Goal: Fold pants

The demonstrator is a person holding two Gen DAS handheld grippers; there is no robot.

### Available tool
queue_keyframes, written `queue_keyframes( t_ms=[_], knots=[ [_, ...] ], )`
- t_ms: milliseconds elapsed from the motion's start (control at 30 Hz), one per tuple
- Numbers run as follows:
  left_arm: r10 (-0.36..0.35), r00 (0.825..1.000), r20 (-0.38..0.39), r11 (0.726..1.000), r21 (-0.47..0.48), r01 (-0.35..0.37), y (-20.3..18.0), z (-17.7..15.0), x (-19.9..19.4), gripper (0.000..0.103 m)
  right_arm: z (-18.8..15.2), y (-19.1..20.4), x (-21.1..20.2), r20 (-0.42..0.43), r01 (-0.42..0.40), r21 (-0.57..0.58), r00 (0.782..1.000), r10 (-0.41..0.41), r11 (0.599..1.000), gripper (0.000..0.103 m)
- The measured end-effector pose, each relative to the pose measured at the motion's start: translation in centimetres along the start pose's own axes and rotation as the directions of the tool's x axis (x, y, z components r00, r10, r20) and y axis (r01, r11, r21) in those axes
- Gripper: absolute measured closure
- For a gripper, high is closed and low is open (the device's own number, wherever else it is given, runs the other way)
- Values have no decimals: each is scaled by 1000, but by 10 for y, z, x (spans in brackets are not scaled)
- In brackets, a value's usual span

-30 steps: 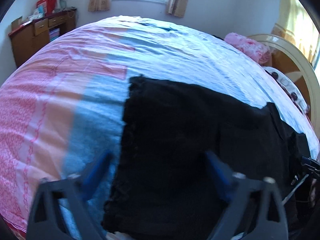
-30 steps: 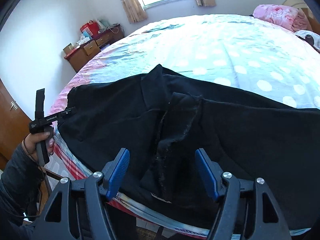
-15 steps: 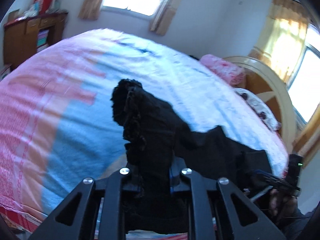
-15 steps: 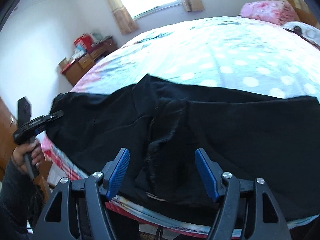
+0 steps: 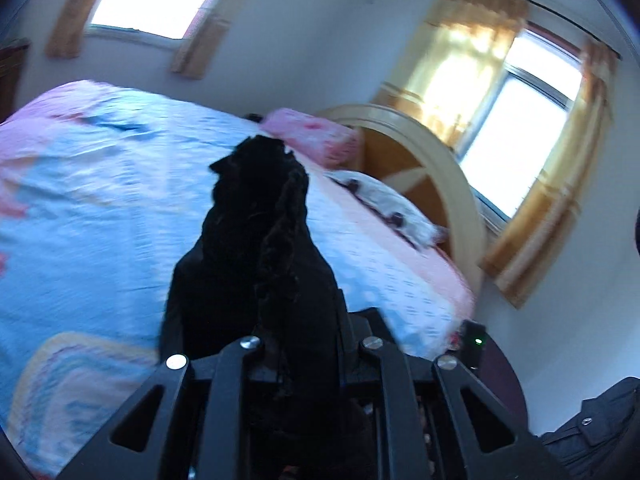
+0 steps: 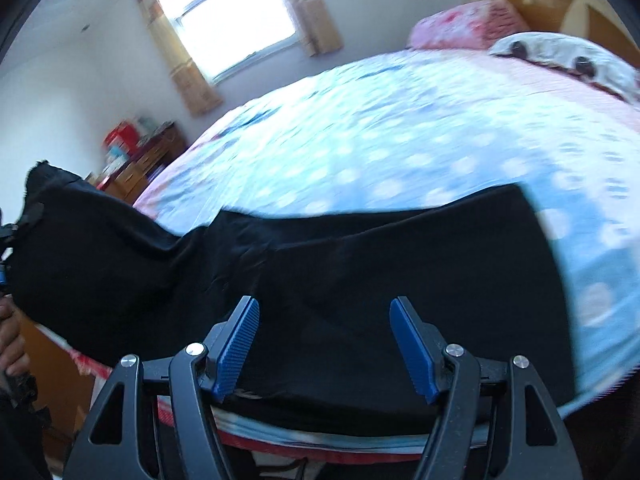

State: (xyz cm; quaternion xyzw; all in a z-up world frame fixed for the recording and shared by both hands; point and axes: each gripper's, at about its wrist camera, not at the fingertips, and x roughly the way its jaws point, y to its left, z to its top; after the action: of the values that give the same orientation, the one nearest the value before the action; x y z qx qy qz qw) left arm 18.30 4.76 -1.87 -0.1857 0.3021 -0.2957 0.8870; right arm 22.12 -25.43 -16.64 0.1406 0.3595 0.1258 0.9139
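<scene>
Black pants [image 6: 360,280] lie across the near edge of the bed. My left gripper [image 5: 296,352] is shut on one end of the pants [image 5: 260,248] and holds it up above the bed; the bunched cloth stands up between the jaws and hides the pads. In the right wrist view that raised end [image 6: 60,208] hangs at the far left. My right gripper [image 6: 324,344] is open and empty, its blue pads [image 6: 236,344] just above the flat part of the pants near the bed's front edge.
The bed [image 6: 400,128] has a blue and pink dotted cover. Pillows [image 6: 472,24] and a round wooden headboard [image 5: 440,184] are at its far end. A wooden dresser [image 6: 140,160] stands by the window wall. A dark round table [image 5: 504,380] is beside the bed.
My left gripper shut on the pants' end and lifted it up and toward the right. The pants' crumpled middle has pulled flat. My right gripper stayed open over the pants.
</scene>
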Motion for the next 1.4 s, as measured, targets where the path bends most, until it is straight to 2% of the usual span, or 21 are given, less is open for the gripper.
queue_keyframes(
  t_ms=[167,233,467,600,667,733,833,900,967,1033,1133,1167,1233,1300,1400],
  knots=[
    [-55,994,-94,994,90,64,-45,6,59,86,13,-42,-34,96,66,91,993,-74,994,34],
    [-70,990,-126,993,82,81,-54,3,73,86,17,-60,-44,122,91,135,987,-107,987,34],
    [-72,967,-244,989,105,100,-82,-8,147,86,17,-107,-57,139,113,253,979,-152,961,34],
    [-56,954,-295,984,146,103,-98,-24,182,86,14,-120,-47,116,116,285,981,-154,951,33],
    [-58,943,-328,984,142,110,-101,-35,203,82,12,-127,-46,112,121,306,980,-162,944,33],
    [-100,917,-385,981,115,155,-103,-51,224,80,11,-133,-48,116,130,324,978,-176,937,33],
    [-144,900,-412,979,75,191,-109,-64,232,67,11,-143,-53,135,141,360,970,-202,922,33],
    [-145,912,-385,974,109,200,-112,-68,221,60,12,-147,-59,157,147,375,963,-219,915,33],
    [-103,938,-332,975,155,162,-108,-70,202,39,13,-149,-65,181,148,375,957,-229,915,33],
    [-72,959,-275,982,149,116,-92,-70,178,30,14,-145,-66,182,142,351,959,-216,925,33],
    [-17,978,-209,992,119,43,-63,-66,153,26,15,-123,-64,155,96,237,979,-135,967,33],
    [20,985,-174,993,119,1,-50,-68,139,21,15,-108,-62,135,83,150,985,-103,985,33],
    [90,988,-127,990,116,-75,-30,-71,124,15,12,-80,-60,109,80,-5,991,-79,997,34],
    [150,984,-99,983,122,-137,-14,-77,114,15,2,-59,-58,55,63,-108,997,-58,992,34],
    [193,977,-96,978,104,-183,6,-87,108,15,-13,-48,-42,-78,38,-140,996,-50,989,39]
  ],
)
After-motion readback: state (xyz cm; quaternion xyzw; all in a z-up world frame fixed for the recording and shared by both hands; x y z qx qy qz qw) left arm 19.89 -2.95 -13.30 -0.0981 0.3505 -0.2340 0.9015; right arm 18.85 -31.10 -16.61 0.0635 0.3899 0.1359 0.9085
